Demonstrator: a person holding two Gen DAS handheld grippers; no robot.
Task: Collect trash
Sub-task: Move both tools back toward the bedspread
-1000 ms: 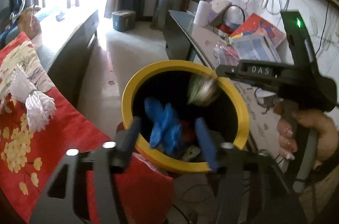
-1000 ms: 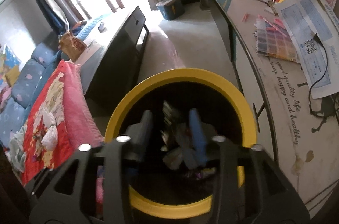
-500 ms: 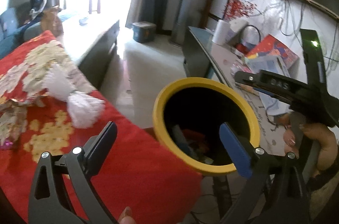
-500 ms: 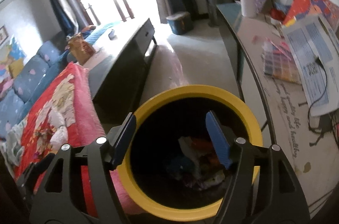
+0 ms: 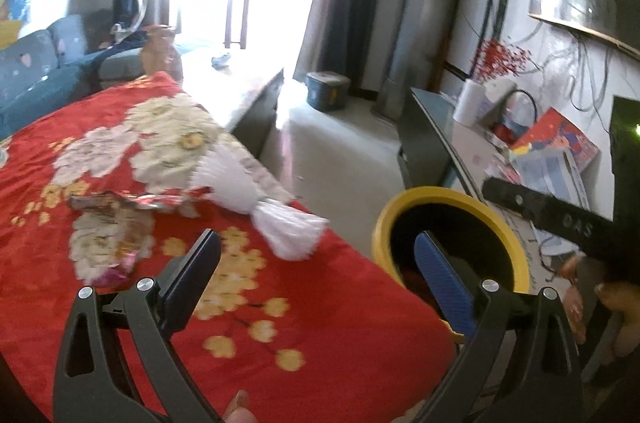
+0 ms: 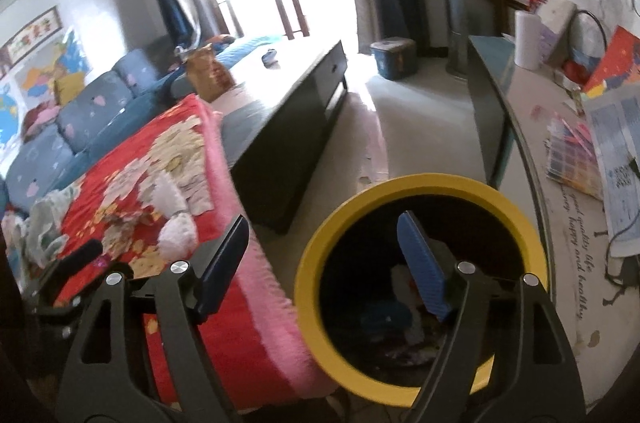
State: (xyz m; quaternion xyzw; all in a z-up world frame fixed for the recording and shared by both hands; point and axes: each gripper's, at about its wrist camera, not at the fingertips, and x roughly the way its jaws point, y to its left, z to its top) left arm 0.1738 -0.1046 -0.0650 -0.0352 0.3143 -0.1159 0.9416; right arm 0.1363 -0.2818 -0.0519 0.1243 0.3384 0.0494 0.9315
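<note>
My left gripper (image 5: 316, 251) is open wide with nothing in it, over the red flowered blanket (image 5: 320, 343). On the blanket lie two white crumpled wads (image 5: 288, 231) and a shiny wrapper (image 5: 132, 201). The yellow-rimmed black bin (image 5: 384, 223) stands at the blanket's right edge. My right gripper (image 6: 322, 227) hangs above the bin (image 6: 320, 255); its jaws are opening and nothing is between them. Mixed trash (image 6: 400, 303) lies at the bin's bottom. The white wads (image 6: 178, 235) show at the left in the right wrist view.
A black low table (image 6: 300, 127) stands beyond the blanket, with a blue sofa (image 6: 80, 111) to its left. A desk (image 6: 560, 223) covered with papers and cables runs along the right. A hand (image 5: 612, 303) holds the other gripper's handle. A blue box (image 6: 394, 57) sits on the floor.
Both grippers opened from nearly closed; the wrapper between the right fingers is gone into the bin. Both pulled up and swung left, so the left one now faces the blanket.
</note>
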